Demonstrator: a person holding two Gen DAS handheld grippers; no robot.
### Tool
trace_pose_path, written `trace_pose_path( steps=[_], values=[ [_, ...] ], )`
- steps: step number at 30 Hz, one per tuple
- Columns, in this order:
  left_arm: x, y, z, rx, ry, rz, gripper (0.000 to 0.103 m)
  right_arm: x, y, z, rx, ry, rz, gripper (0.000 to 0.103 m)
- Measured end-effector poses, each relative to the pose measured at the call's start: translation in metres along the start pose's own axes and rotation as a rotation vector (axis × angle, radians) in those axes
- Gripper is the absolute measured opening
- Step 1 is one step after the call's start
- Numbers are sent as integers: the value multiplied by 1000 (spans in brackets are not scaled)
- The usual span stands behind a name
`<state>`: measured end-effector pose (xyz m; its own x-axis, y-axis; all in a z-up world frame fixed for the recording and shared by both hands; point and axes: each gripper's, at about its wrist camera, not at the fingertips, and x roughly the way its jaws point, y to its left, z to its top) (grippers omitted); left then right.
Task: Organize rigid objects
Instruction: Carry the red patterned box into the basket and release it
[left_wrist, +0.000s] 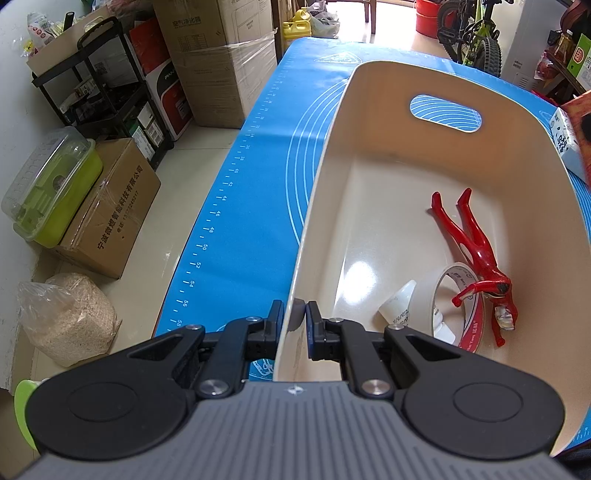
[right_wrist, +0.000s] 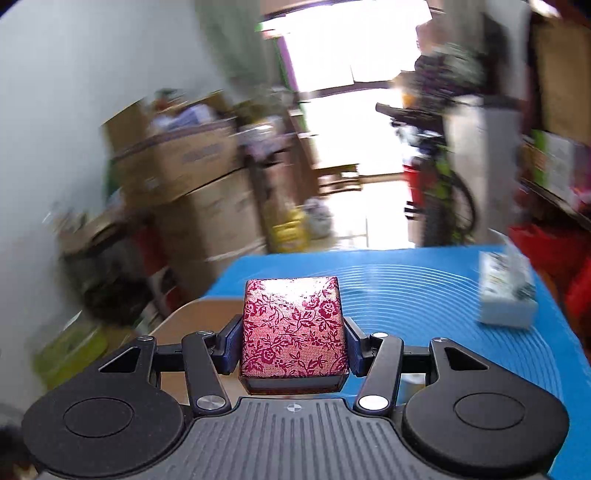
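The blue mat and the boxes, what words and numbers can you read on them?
"36" up to "58": ruler numbers along the blue mat edge.
"宁波微超智能科技有限公司": brown cardboard box on the floor.
"空气净化器": tall cardboard box.
Tape roll print: too small.
Right wrist view: blurred, unreadable.

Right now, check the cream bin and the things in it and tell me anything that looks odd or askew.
Only one oddity: the red figure lies on its back, sprawled partly over the tape roll rather than flat on the bin floor. The small white tube lies beside the roll. The cream bin itself looks undamaged, its near wall pinched by the left gripper.
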<state>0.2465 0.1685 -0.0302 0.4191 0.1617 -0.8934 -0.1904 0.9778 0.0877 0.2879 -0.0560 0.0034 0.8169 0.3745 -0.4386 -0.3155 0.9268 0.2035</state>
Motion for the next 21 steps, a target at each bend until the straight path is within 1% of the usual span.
trace_pose_path(
  steps=[2, 6, 12, 16, 19, 21],
  values=[
    [0, 1, 0, 0, 0, 0, 14, 1, 19, -5, -61, 19, 34, 59],
    [0, 0, 0, 0, 0, 0, 14, 11, 42, -16, -119, 114, 95, 59],
    [0, 0, 0, 0, -1, -1, 14, 27, 68, -34, -222, 261, 130, 58],
    [0, 0, 0, 1, 0, 2, 14, 41, 71, -45, -258, 364, 139, 59],
    [-1, 0, 0, 3, -1, 6, 14, 40, 72, -50, -327, 366, 119, 58],
    [-1, 0, 0, 2, 0, 8, 15, 38, 72, -51, -328, 361, 129, 58]
  ],
)
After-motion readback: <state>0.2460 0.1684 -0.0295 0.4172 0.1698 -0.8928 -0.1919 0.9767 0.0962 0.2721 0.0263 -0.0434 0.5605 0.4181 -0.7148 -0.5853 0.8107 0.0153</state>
